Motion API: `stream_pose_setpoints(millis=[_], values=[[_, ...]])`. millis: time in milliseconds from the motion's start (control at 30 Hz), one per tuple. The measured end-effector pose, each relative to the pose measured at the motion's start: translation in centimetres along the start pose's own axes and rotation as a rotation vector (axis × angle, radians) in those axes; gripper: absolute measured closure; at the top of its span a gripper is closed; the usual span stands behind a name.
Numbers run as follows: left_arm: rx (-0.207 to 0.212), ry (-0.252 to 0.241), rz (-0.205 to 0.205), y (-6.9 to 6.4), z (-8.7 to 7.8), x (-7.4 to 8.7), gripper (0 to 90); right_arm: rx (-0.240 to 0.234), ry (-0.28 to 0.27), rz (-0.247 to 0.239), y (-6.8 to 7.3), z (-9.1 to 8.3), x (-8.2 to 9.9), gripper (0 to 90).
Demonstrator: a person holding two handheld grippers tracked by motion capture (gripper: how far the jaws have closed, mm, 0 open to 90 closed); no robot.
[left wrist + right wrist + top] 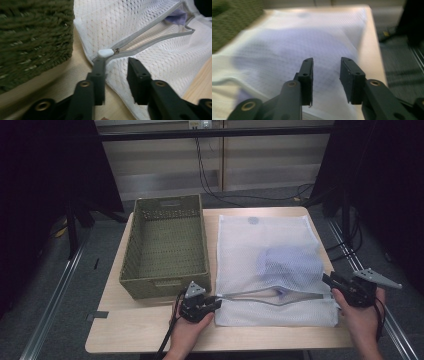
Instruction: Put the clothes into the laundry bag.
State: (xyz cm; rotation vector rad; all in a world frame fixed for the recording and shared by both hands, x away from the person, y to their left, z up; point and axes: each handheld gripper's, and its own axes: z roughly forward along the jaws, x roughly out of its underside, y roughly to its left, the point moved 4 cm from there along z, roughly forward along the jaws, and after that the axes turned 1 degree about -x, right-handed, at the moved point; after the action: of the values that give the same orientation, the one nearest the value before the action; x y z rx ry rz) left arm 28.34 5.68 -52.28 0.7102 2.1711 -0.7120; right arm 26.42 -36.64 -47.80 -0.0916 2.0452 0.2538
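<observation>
High view looks down over the table (150,330); both claw cameras share the mesh bag (280,245) close up

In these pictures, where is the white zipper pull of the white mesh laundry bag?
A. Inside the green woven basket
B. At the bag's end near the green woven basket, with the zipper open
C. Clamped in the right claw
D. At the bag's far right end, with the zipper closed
B: the white zipper pull sits at the white mesh laundry bag end beside the green woven basket, zipper tapes parted.

Lab: black curtains (45,170), rig frame (215,134), cables (205,170).
</observation>
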Motion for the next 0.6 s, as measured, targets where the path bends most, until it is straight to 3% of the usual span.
stream_pose_setpoints(millis=[33,100,133,167,267,333,467,533,600], values=[[0.001,-0.006,0.014,-0.3,-0.3,-0.1,64.0,-0.03,-0.022,-0.022,0.9,-0.2,-0.4,62.1],[0.012,-0.026,0.035,-1.3,-0.8,-0.4,62.2,-0.147,-0.036,-0.058,3.0,0.1,-0.7,60.7],[0.03,-0.029,0.05,-1.9,-0.9,-0.4,62.3,-0.227,-0.015,-0.083,4.4,0.6,-0.5,59.2],[0.047,-0.023,0.061,-2.4,-0.8,-0.4,62.3,-0.272,0.009,-0.107,5.8,1.3,-0.1,58.8],[0.073,0.0,0.09,-3.5,0.0,0.0,63.0,-0.328,0.07,-0.184,8.3,2.7,0.9,56.5],[0.085,0.026,0.127,-4.0,0.8,0.4,66.9,-0.338,0.104,-0.254,9.8,3.8,1.5,57.5],[0.08,0.083,0.187,-4.7,1.9,1.2,76.2,-0.28,0.149,-0.348,11.3,5.7,2.2,61.4],[0.064,0.096,0.212,-4.9,2.1,1.3,81.7,-0.244,0.165,-0.37,11.4,6.2,2.4,76.3],[0.062,0.099,0.217,-4.8,2.1,1.2,85.6,-0.248,0.167,-0.364,11.3,6.2,2.3,87.5]])
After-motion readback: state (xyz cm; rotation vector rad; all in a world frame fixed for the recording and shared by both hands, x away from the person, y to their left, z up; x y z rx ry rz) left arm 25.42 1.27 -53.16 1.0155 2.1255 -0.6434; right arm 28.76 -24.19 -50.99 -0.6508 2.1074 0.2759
